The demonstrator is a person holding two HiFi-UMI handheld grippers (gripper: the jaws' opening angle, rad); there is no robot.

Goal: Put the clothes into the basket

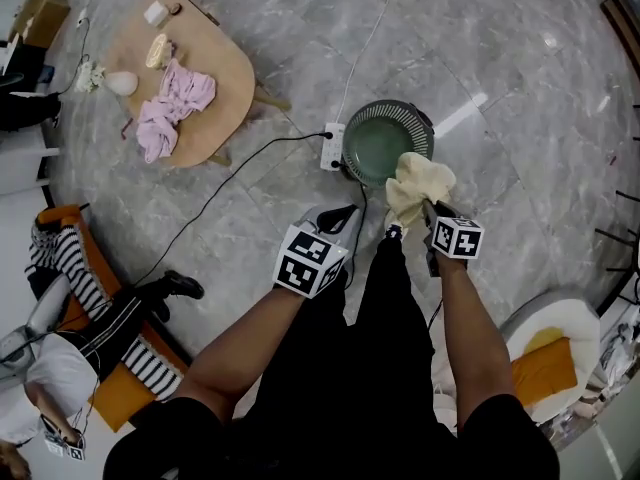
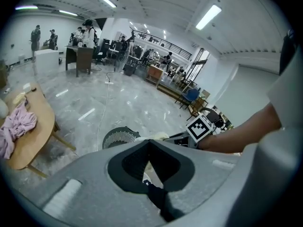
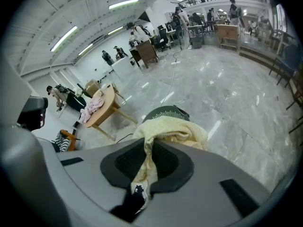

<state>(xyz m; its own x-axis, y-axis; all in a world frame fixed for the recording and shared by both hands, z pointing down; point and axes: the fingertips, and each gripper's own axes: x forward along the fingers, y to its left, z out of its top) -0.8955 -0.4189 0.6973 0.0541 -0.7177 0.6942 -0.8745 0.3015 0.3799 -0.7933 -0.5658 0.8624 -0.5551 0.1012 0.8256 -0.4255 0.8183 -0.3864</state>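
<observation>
A pale yellow cloth [image 1: 418,181] hangs from my right gripper [image 1: 426,208], which is shut on it just over the near rim of the round green basket [image 1: 384,141]. In the right gripper view the cloth [image 3: 171,128] is bunched between the jaws of the right gripper [image 3: 151,144], with the basket [image 3: 166,112] beyond. My left gripper [image 1: 343,216] hovers left of the basket, shut with nothing in it. From the left gripper [image 2: 149,144] I see the basket [image 2: 118,137] ahead. Pink clothes [image 1: 172,108] lie on a wooden table [image 1: 225,78] at the far left.
A white power strip [image 1: 331,146] with a black cable lies on the marble floor beside the basket. A person sits on an orange chair [image 1: 110,388] at the lower left. A white seat with an orange cushion [image 1: 545,366] stands at the lower right. Small items sit on the table.
</observation>
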